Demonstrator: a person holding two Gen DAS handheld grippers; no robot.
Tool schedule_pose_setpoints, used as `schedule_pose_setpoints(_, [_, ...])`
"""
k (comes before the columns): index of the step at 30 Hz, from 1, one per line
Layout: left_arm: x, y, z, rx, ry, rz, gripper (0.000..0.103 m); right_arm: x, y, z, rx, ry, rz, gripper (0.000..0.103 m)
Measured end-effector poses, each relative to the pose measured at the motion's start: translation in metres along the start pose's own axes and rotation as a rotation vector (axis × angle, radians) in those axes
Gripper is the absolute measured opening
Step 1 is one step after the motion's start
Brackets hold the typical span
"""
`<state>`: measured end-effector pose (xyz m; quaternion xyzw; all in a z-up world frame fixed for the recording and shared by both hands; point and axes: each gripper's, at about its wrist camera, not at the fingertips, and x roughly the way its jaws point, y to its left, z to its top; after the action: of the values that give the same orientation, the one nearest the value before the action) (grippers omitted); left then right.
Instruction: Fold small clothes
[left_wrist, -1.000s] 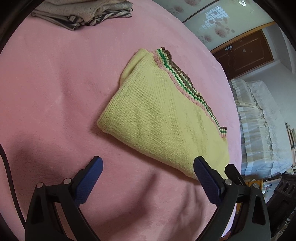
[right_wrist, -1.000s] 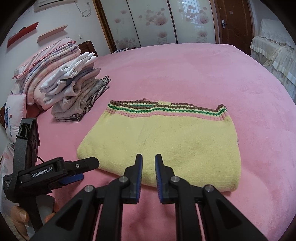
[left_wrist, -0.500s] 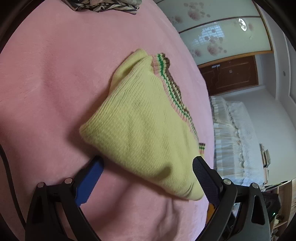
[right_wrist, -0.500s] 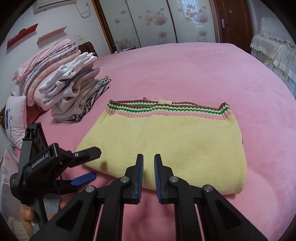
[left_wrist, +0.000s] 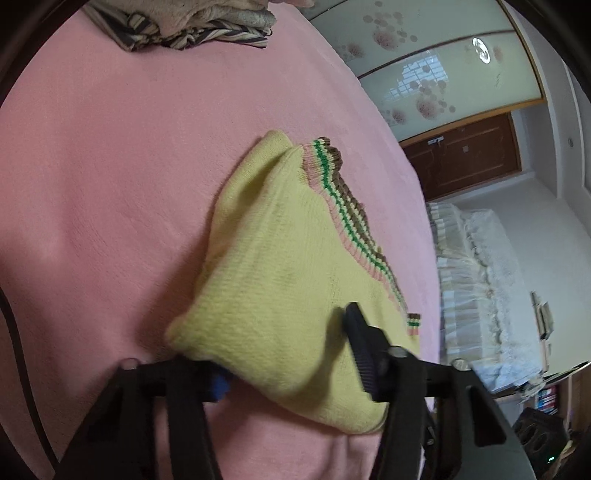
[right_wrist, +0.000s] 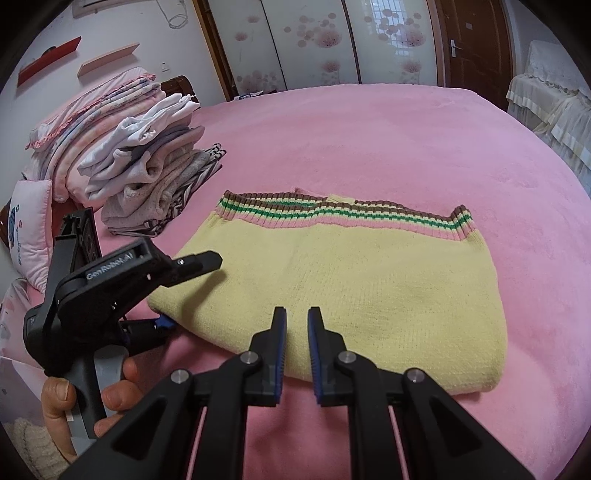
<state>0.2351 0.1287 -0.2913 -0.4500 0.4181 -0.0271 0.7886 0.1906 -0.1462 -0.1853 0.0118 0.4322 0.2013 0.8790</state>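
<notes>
A folded yellow knit sweater (right_wrist: 351, 280) with a pink, green and brown striped hem lies on the pink bed cover (right_wrist: 369, 140). It also shows in the left wrist view (left_wrist: 280, 280). My left gripper (left_wrist: 284, 354) is open around the sweater's near left corner, one finger above the knit and one beneath it. It shows from the side in the right wrist view (right_wrist: 188, 291). My right gripper (right_wrist: 296, 325) hovers over the sweater's front edge, jaws a narrow gap apart, holding nothing.
A stack of folded clothes (right_wrist: 147, 173) sits at the left with folded pink bedding (right_wrist: 92, 122) behind it; its striped bottom item shows in the left wrist view (left_wrist: 192, 33). A pillow (right_wrist: 29, 229) lies at far left. A wardrobe and a door stand behind.
My left gripper has moved forward from short of the sweater until its fingers straddle the near left corner, and they have come closer together. The right gripper has barely moved.
</notes>
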Motion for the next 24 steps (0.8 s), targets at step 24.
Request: schedule_pose_setpoints(24, [-0.024, -0.057, -0.017, 0.253, -0.093, -0.041, 0.009, 0.058, -0.008, -0.015, 0.054, 0.063, 0.030, 0.003])
